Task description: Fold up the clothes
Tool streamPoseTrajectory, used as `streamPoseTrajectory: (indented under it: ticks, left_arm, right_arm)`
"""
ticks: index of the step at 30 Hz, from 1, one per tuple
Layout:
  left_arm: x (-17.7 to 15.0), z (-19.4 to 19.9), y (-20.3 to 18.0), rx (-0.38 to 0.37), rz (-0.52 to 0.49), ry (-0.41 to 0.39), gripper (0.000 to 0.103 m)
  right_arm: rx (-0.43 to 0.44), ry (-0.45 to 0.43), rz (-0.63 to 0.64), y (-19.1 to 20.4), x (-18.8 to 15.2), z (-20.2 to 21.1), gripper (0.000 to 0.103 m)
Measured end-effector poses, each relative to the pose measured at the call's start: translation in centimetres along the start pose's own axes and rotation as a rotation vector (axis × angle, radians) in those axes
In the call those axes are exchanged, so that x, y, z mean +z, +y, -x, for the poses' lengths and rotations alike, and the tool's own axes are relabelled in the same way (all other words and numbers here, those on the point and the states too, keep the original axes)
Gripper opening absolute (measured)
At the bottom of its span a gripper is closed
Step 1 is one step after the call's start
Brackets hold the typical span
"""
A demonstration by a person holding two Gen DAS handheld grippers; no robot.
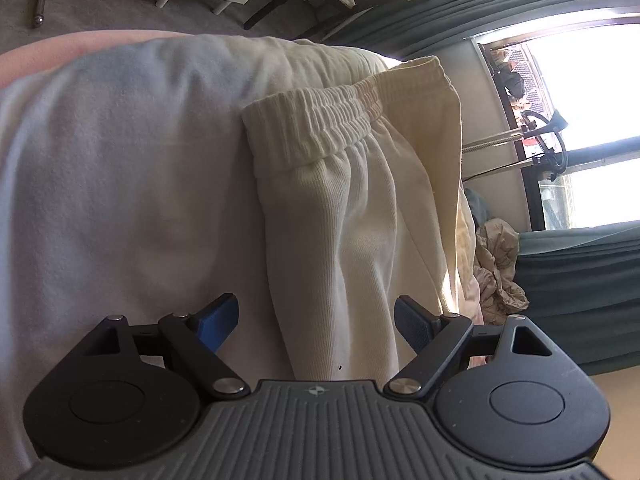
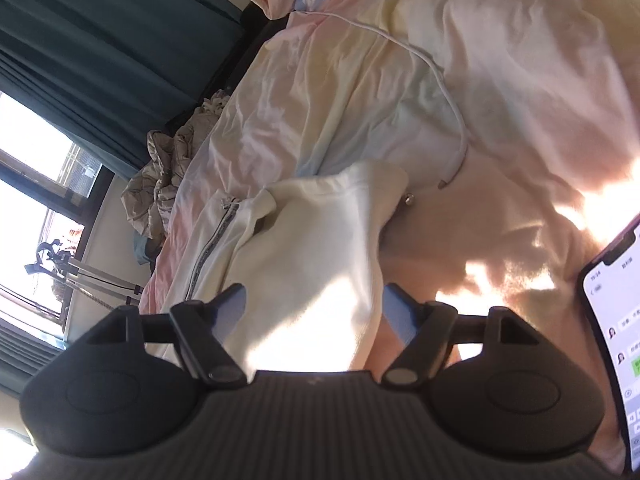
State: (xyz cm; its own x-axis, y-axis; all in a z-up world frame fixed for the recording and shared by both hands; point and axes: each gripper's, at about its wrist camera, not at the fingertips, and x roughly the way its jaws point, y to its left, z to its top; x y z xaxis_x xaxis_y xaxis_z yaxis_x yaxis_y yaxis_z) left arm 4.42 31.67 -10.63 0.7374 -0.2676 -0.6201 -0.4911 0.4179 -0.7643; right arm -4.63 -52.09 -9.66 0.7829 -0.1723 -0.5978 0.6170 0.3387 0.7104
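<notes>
The left gripper (image 1: 316, 316) was tilted, so that the room appeared rotated in the left wrist view, and it pointed along the cream trousers (image 1: 360, 220) toward their elastic waistband (image 1: 320, 120). Its jaws stood wide apart, released, with the blue pads (image 1: 218, 320) flanking the garment's lower edge; contact with the cloth could not be confirmed. The trousers lay on a pale sheet (image 1: 120, 180), folded lengthwise, with the waistband at the far end. A crumpled beige cloth (image 1: 496, 268) lay beside green curtains (image 1: 580, 280) at the right.

The right gripper (image 2: 314, 312) was likewise tilted and aimed over a bed. Its jaws were also spread and empty, straddling a cream garment end (image 2: 320, 248), which lay on the pastel bedcover (image 2: 360, 100). A zippered white garment (image 2: 212, 240) lay just left of it. A white cord (image 2: 440, 76) ran across the bedcover. A lit phone (image 2: 616, 340) was cut off at the right edge. Strong sunlight washed out the fabric near the gripper body, and the view was slightly blurred.
</notes>
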Motion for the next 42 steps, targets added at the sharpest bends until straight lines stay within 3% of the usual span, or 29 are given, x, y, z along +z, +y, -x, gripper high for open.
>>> streamPoseTrajectory:
  ticks: [6, 9, 11, 13, 16, 17, 18, 22, 26, 31, 35, 42]
  left_arm:
    - [0.3, -1.9, -0.3, -0.028, -0.001, 0.013, 0.08]
    - [0.0, -2.9, -0.3, -0.052, 0.011, 0.004, 0.074]
    - [-0.2, -3.6, 0.0, -0.057, 0.029, 0.014, 0.061]
    - [-0.1, -3.7, 0.3, -0.07, 0.051, 0.011, 0.055]
    - [-0.1, -3.7, 0.8, -0.071, 0.06, 0.01, 0.036]
    - [-0.1, -3.5, 0.9, -0.069, 0.049, 0.005, 0.026]
    - [-0.2, -3.3, 0.7, -0.071, 0.034, -0.001, 0.024]
    - [-0.8, -1.5, -0.7, -0.083, -0.052, -0.044, 0.014]
    - [-1.5, 1.8, -2.0, -0.105, -0.09, -0.096, 0.013]
    - [-0.8, 4.5, -2.9, -0.154, -0.125, -0.108, 0.013]
    - [0.4, 4.0, -6.3, -0.191, -0.131, -0.136, 0.013]
    - [4.5, -2.0, -15.8, -0.189, -0.154, -0.183, 0.013]
  right_arm:
    - [0.0, 0.103, -0.14, -1.5, -0.1, -3.2, 0.076]
    - [0.003, 0.104, -0.209, -2.4, 0.2, -4.5, 0.074]
    - [-0.006, 0.093, -0.208, -2.5, 0.4, -5.1, 0.069]
    - [-0.003, 0.08, -0.182, -2.2, 0.5, -5.6, 0.062]
    - [-0.007, 0.068, -0.124, -1.5, 0.5, -6.2, 0.038]
    - [-0.009, 0.065, -0.113, -1.4, 0.5, -6.4, 0.021]
    - [-0.009, 0.059, -0.102, -1.3, 0.5, -6.5, 0.005]
    - [0.022, -0.025, -0.046, -0.3, 0.8, -4.9, 0.003]
    - [0.074, -0.107, -0.074, -0.5, 1.1, -1.7, 0.003]
    - [0.136, -0.132, -0.041, 0.6, 1.7, 0.5, 0.003]
    - [0.18, -0.141, 0.002, 4.6, 2.7, 0.1, 0.003]
    - [0.178, -0.174, 0.097, 13.8, 6.6, -6.1, 0.003]
